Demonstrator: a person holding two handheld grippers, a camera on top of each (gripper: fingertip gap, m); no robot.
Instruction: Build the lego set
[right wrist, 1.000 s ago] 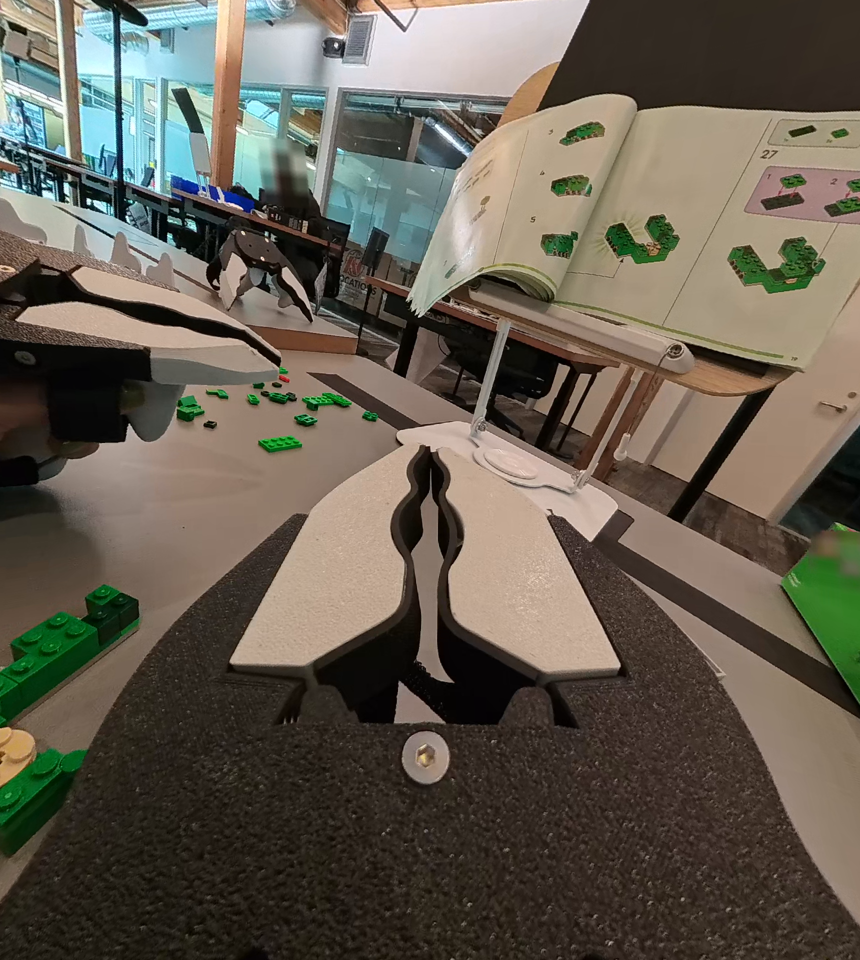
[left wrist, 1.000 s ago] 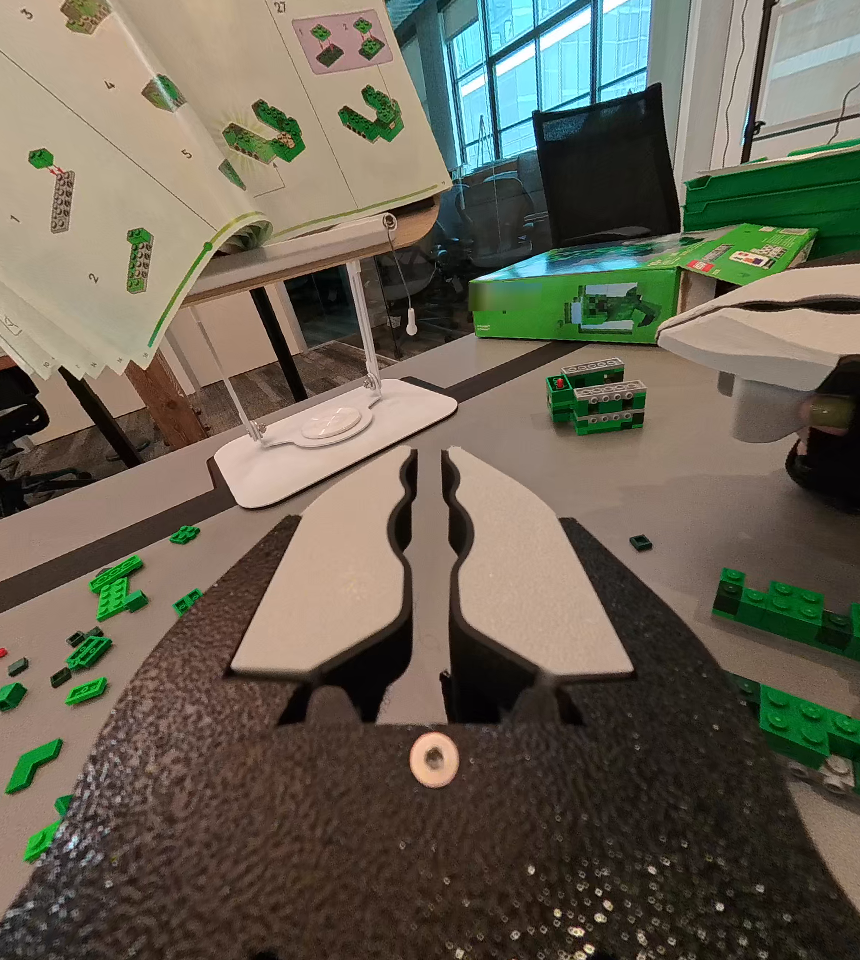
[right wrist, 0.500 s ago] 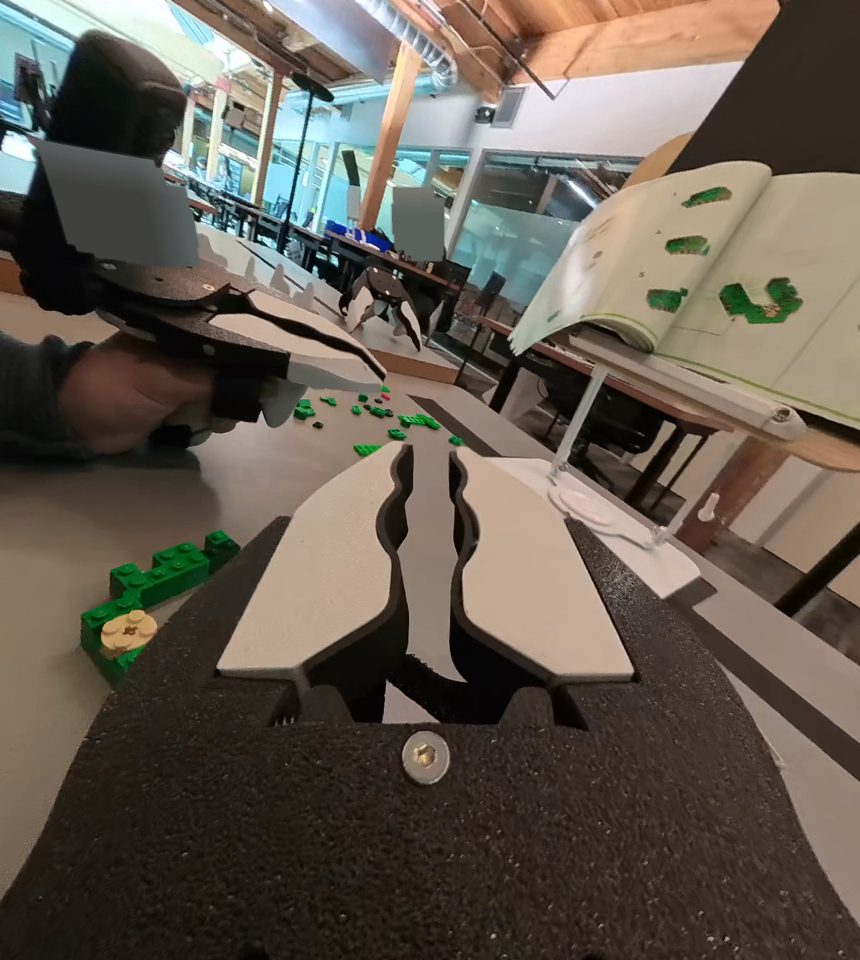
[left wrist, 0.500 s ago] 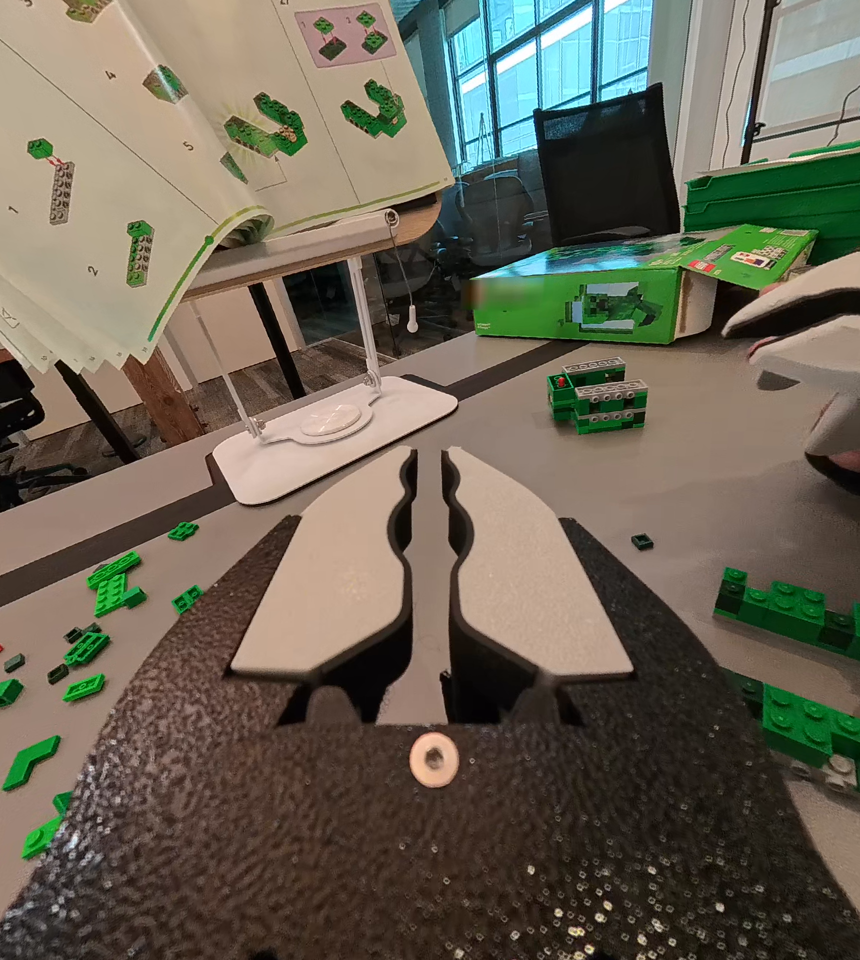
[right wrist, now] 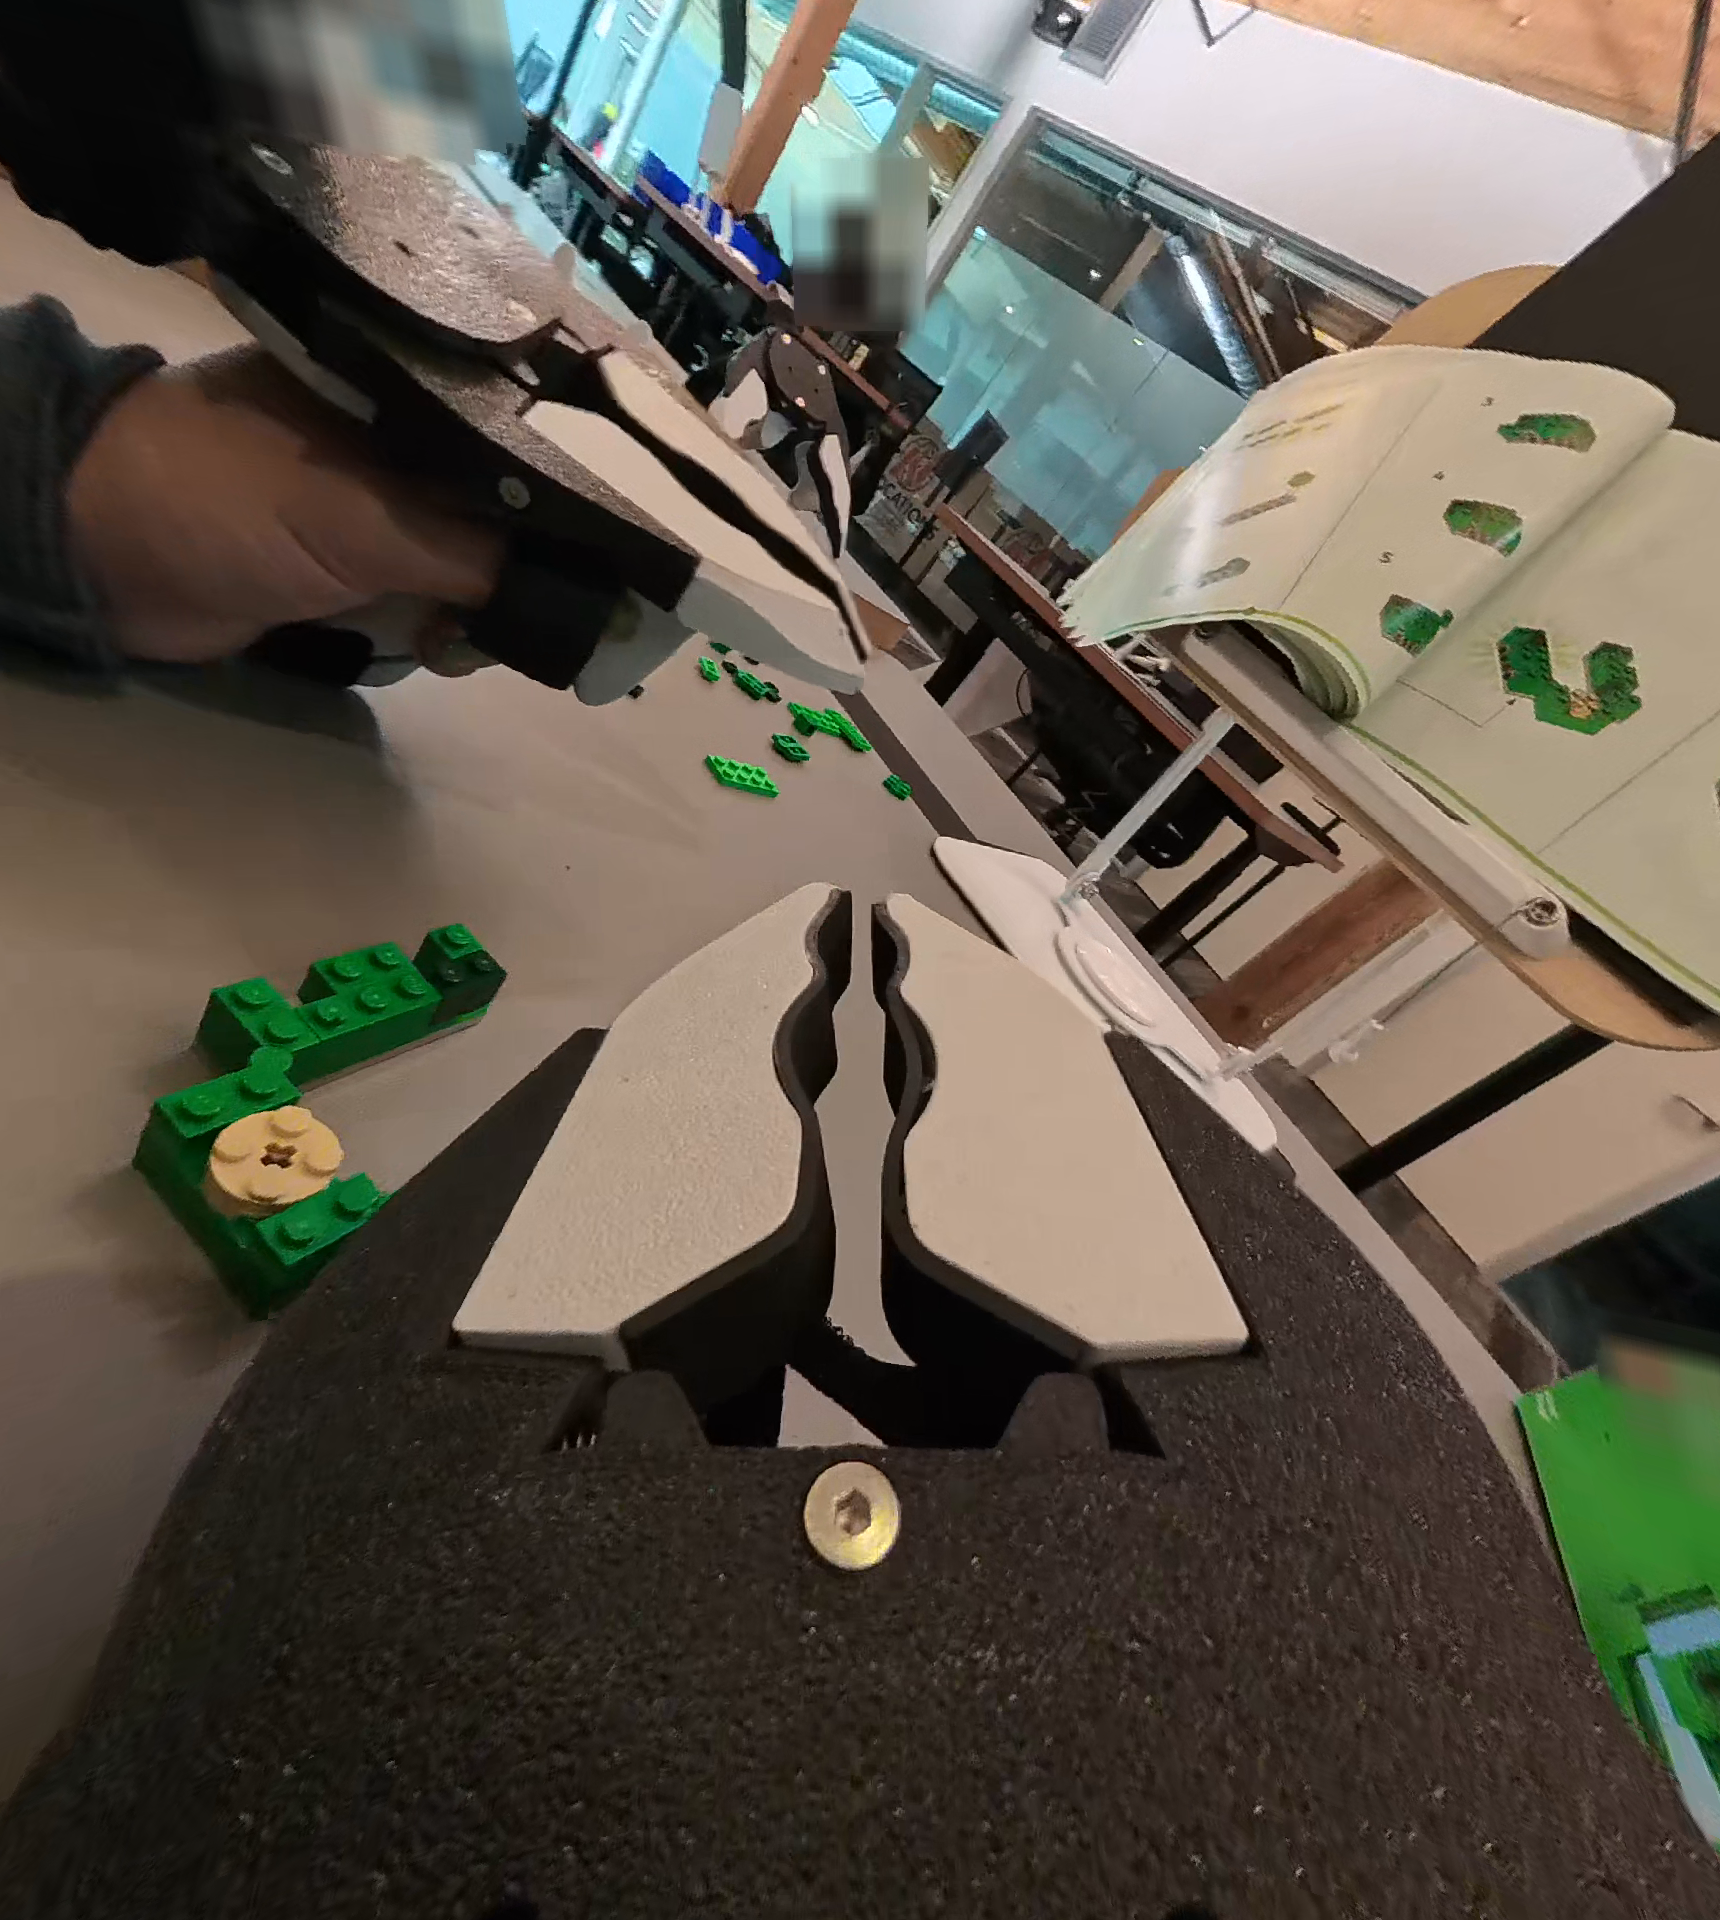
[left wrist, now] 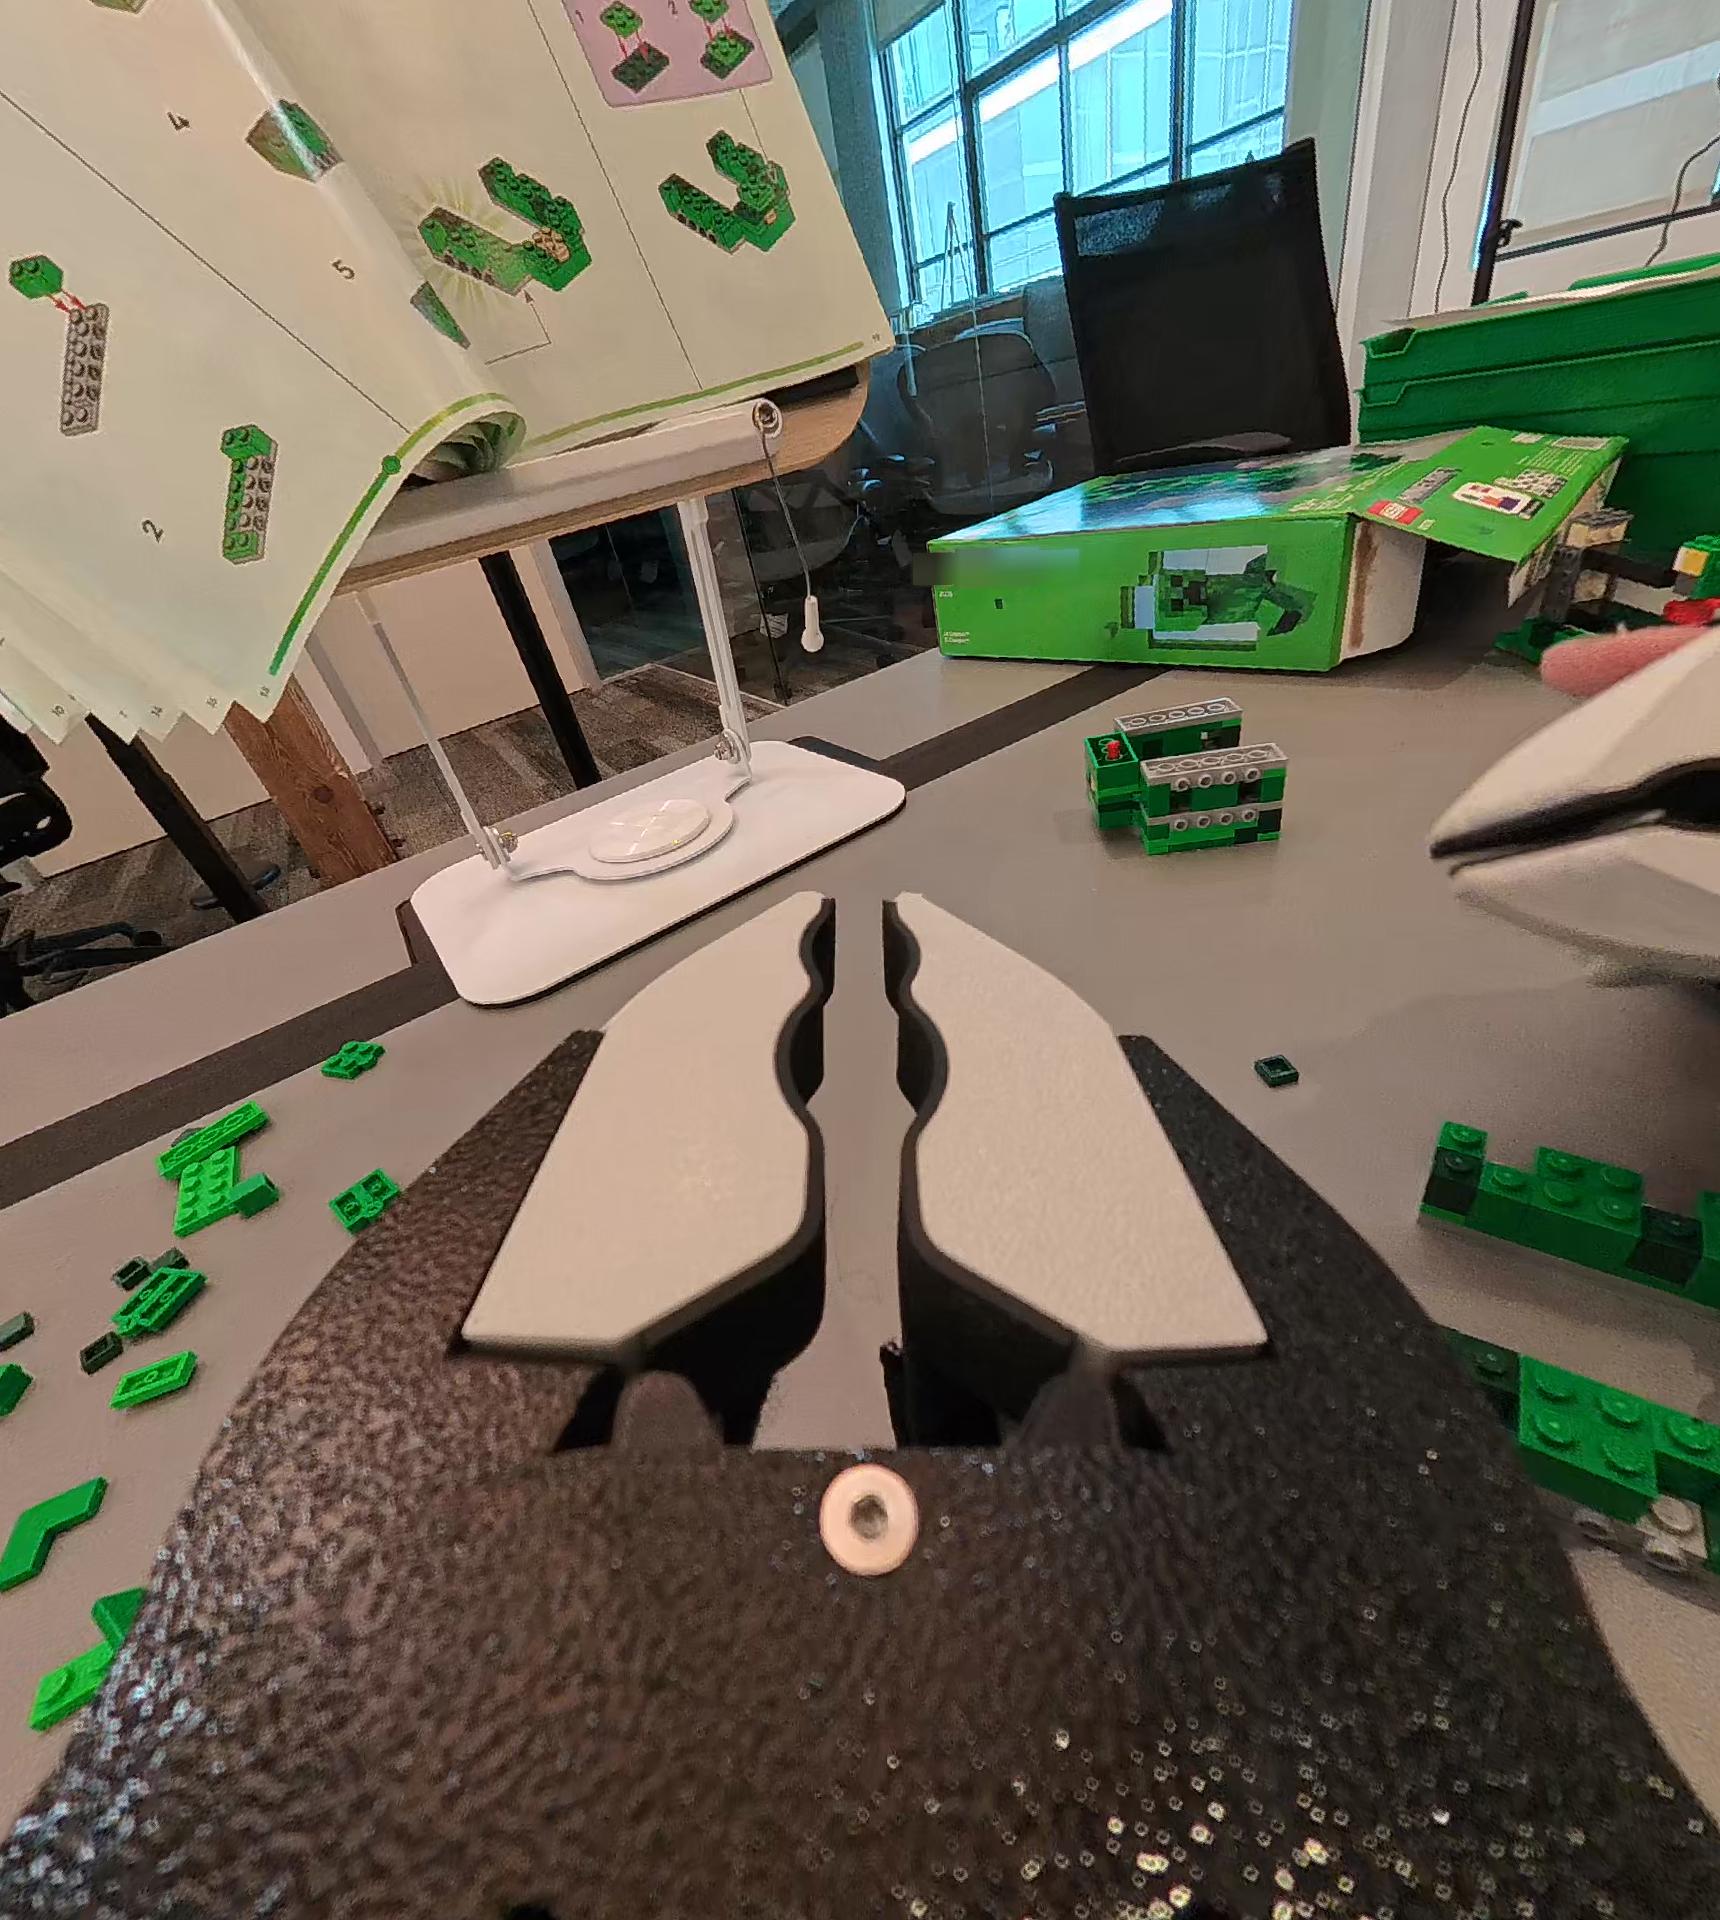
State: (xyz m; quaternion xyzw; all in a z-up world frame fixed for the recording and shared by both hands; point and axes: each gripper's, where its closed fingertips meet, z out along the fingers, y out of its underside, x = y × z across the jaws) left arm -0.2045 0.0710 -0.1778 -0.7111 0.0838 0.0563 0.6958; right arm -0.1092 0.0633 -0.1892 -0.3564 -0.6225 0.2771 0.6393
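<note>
A green U-shaped brick assembly [left wrist: 1656,1340] with a tan round piece [right wrist: 274,1155] lies on the grey table [left wrist: 1199,956], right of my left gripper [left wrist: 858,906] and left of my right gripper [right wrist: 861,900]. Both grippers are shut and empty, held above the table. The right gripper also shows at the right edge of the left wrist view [left wrist: 1645,831]; the left gripper, held by a hand, shows in the right wrist view [right wrist: 731,582]. A green and grey block build [left wrist: 1188,779] stands farther back. Loose green pieces [left wrist: 201,1174] lie to the left.
An open instruction booklet [left wrist: 336,239] rests on a white stand [left wrist: 648,862] at the table's far side. A green set box [left wrist: 1199,592] and stacked green trays [left wrist: 1604,374] are at the back right. A small figure build [left wrist: 1708,582] stands beside the box. The grippers' ends are close to 10 cm from one another.
My right gripper has rolled and swung left, bringing the U-shaped assembly closer in its view. My left gripper has hardly moved. Both stay shut.
</note>
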